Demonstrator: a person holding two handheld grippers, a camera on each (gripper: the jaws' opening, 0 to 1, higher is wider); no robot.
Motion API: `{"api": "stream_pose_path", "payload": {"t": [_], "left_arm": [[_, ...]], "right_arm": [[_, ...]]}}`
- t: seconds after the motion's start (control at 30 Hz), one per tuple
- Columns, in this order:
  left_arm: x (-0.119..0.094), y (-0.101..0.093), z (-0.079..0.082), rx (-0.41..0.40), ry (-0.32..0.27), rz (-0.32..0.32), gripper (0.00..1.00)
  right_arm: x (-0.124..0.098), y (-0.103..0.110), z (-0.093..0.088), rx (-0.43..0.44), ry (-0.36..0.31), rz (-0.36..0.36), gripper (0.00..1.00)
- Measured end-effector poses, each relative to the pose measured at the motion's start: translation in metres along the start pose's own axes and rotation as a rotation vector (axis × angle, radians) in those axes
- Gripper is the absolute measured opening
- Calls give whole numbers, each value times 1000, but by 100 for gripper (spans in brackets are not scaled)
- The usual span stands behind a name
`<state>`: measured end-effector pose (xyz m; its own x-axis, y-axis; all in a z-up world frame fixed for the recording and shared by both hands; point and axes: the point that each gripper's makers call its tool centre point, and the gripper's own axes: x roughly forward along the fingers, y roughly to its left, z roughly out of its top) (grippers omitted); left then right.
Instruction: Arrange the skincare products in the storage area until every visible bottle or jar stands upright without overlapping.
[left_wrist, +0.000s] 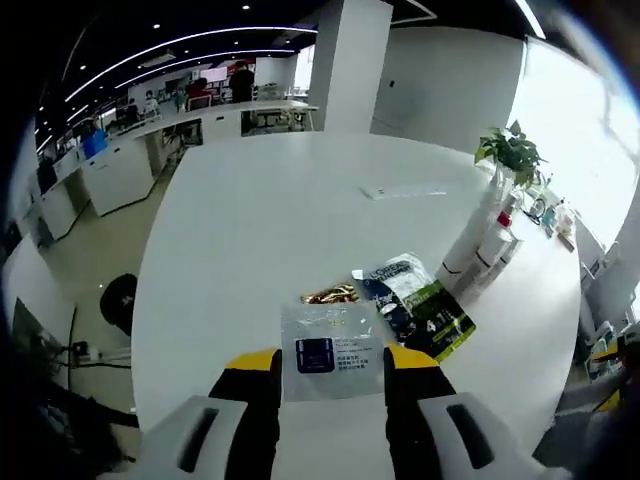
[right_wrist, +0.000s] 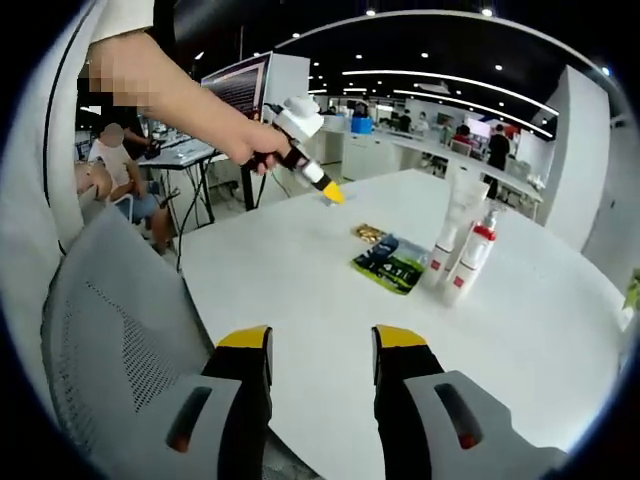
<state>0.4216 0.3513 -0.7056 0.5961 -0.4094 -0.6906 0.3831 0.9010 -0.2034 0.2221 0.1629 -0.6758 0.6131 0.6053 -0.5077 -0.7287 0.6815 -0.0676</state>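
— Left gripper (left_wrist: 333, 375)?
— Clamped on a clear sachet (left_wrist: 331, 345) with a dark blue label, held above the white table (left_wrist: 250, 230).
— Just beyond?
— Gold packet (left_wrist: 331, 294), then dark-and-green pouch (left_wrist: 415, 305); farther right, white tube (left_wrist: 472, 240) and red-capped bottle (left_wrist: 497, 240), both upright.
— Right gripper (right_wrist: 319, 345)?
— Spread wide, grasping nothing, near table's edge.

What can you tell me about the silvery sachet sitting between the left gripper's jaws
The silvery sachet is a flat, roughly square foil-like packet, pale and glossy, with a dark blue square printed near its middle and small lines of text beside it, too fine to read. In the left gripper view it sits between the yellow-tipped jaws of the left gripper; whether they pinch it cannot be told. Its far edge reaches a small gold packet and a dark green-and-white pouch on the white table.
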Motion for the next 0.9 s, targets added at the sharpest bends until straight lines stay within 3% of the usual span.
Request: {"api": "stream_pose_path", "payload": {"t": [0.2, 0.37, 0.5, 0.6, 0.77, 0.9], "left_arm": [[-34, -48, -11, -65, -94, -52, 42], [-52, -93, -34, -91, -139, -101, 42], [-65, -117, -54, -83, -152, -128, 42], [-76, -128, -65, -86, -172, -139, 42], [-93, -143, -76, -106, -210, -166, 42], [-103, -154, -84, -84, -228, -179, 42]], "right_arm": [[-2, 1, 6, 8, -27, 10, 38], [-3, 3, 10, 57, -52, 39, 38], [-5, 7, 16, 60, -77, 55, 39], [-9, 18, 24, 69, -111, 108, 40], [-16, 9, 41, 245, -180, 147, 40], [-11, 11, 48, 495, -198, 230, 39]]}}
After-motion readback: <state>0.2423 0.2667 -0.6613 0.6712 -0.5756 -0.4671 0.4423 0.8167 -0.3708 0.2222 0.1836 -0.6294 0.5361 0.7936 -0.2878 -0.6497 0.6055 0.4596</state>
